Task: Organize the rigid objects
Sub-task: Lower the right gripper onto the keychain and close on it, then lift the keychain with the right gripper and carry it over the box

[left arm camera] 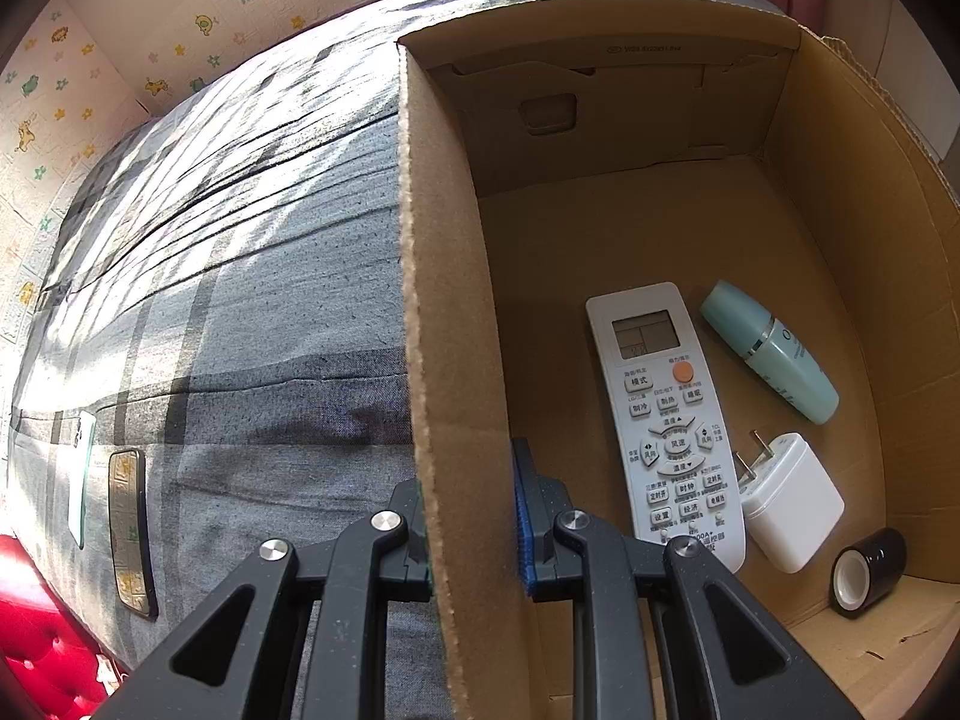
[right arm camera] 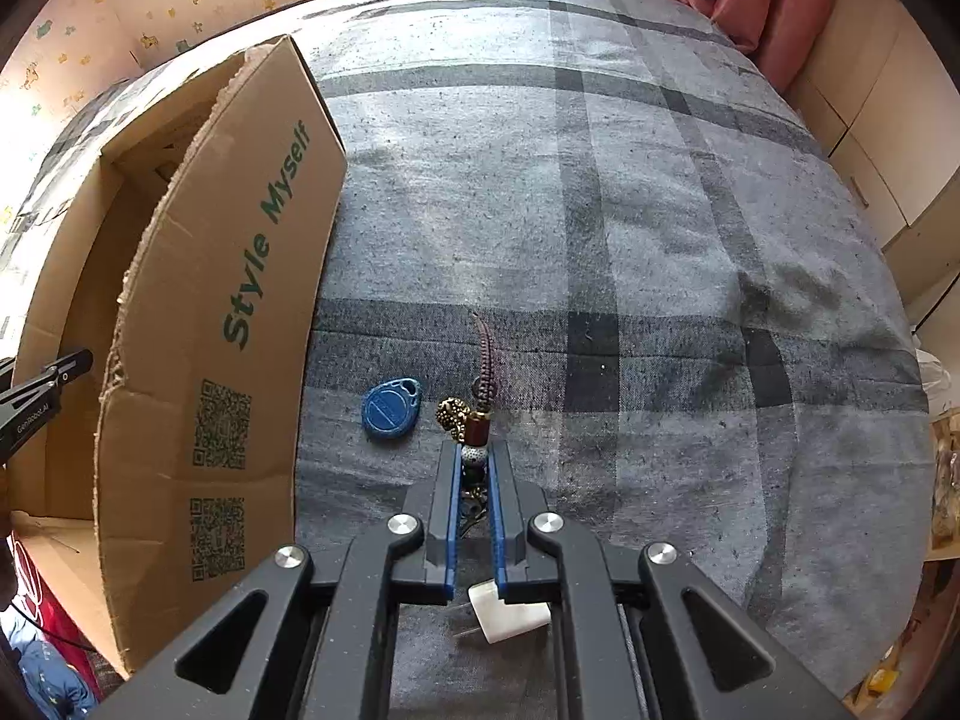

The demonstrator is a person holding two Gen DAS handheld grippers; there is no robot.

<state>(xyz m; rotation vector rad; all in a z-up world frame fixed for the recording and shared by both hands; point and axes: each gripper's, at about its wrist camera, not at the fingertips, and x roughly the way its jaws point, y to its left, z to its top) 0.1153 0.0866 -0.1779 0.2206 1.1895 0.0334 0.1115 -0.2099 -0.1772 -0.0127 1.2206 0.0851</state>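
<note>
The left gripper [left arm camera: 471, 531] straddles the left wall of the open brown cardboard box [left arm camera: 444, 312], fingers narrowed onto it. On the box floor lie a white air-conditioner remote [left arm camera: 666, 414], teal bottle [left arm camera: 771, 354], white plug adapter [left arm camera: 792, 501] and black tape roll [left arm camera: 870, 564]. The right gripper [right arm camera: 474, 465] pinches a beaded keychain charm [right arm camera: 477, 420] on the grey plaid bedcover [right arm camera: 660, 240], right of the box; a blue oval key fob [right arm camera: 390, 408] lies just left.

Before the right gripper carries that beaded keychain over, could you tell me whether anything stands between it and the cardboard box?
Only the box's own wall. The right gripper grips the beaded keychain on the bedspread, and the cardboard box side rises to its left. The blue key fob lies low between them.
</note>
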